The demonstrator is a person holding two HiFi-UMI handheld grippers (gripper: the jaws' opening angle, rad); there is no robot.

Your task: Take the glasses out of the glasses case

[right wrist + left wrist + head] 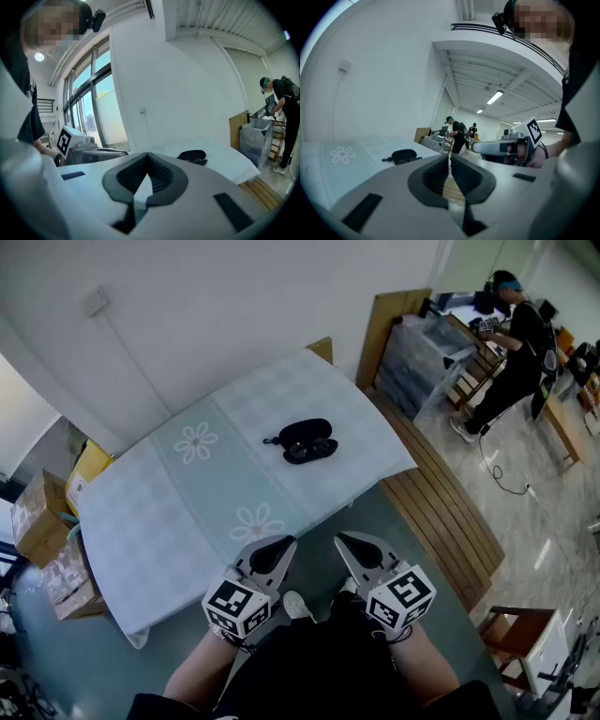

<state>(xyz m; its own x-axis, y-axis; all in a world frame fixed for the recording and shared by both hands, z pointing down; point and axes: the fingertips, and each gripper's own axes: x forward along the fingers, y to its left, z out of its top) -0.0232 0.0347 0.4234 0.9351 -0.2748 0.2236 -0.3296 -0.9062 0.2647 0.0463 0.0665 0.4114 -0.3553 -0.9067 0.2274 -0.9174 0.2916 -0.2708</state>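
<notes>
A black glasses case (307, 440) lies on the pale checked tablecloth (225, 493), toward the table's far right; it looks open, with dark glasses lying in it. Both gripper views show the case small and far off (404, 155) (192, 155). My left gripper (281, 545) and right gripper (345, 542) hover side by side just off the table's near edge, close to my body, well short of the case. Each has its jaws together with nothing between them (450, 158) (148, 155).
A slatted wooden bench (441, 502) runs along the table's right side. Cardboard boxes (42, 521) are stacked at the left. A person (511, 343) stands by a clear bin (422, 357) at the back right. A wooden stool (516, 634) sits at lower right.
</notes>
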